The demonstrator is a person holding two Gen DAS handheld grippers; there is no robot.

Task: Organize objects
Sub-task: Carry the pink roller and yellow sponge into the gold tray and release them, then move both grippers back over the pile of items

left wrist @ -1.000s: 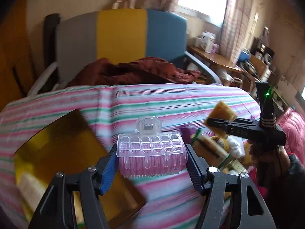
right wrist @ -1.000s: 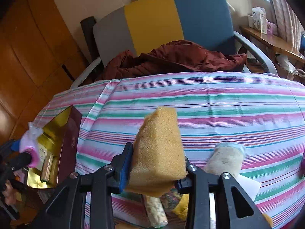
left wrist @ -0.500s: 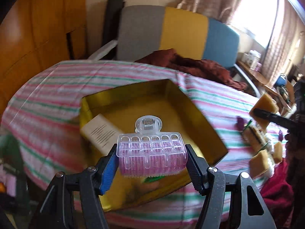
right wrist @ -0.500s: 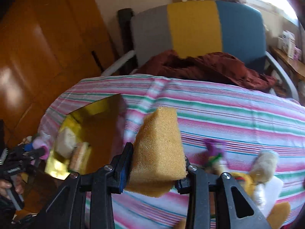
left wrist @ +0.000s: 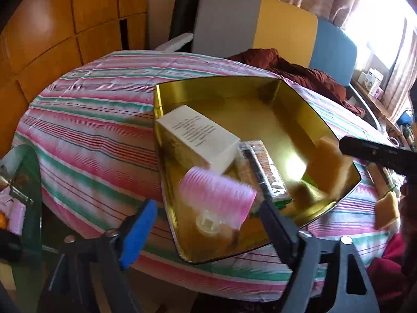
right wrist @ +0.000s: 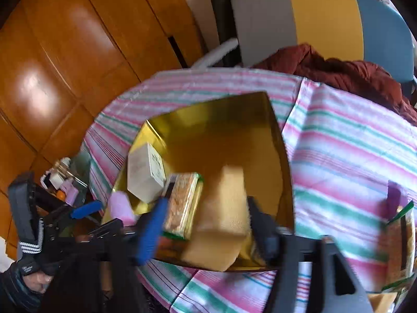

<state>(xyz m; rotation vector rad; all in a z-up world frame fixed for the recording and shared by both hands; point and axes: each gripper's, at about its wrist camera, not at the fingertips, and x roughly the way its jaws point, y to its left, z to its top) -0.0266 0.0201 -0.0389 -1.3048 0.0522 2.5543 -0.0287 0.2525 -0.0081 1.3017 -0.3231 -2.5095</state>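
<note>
A gold box (left wrist: 260,109) (right wrist: 234,130) sits on the striped tablecloth. My left gripper (left wrist: 206,224) is open over its near edge, and the pink hair roller (left wrist: 219,198) (right wrist: 120,208) lies free between the fingers, inside the box. My right gripper (right wrist: 206,224) is open over the box's near side. The yellow sponge (right wrist: 226,208) (left wrist: 325,164) sits loose between its fingers, in the box. A white carton (left wrist: 195,138) (right wrist: 146,172) and a wrapped snack pack (left wrist: 263,167) (right wrist: 182,203) also lie in the box.
A grey, yellow and blue chair (left wrist: 260,28) with a maroon cloth (left wrist: 299,73) stands behind the table. More sponges (left wrist: 385,208) and packets (right wrist: 401,247) lie on the cloth at the right. A wooden wall (right wrist: 65,65) is at the left.
Both grippers moved over the gold box and opened. The pink roller and the yellow sponge left the fingers and dropped into the box.
</note>
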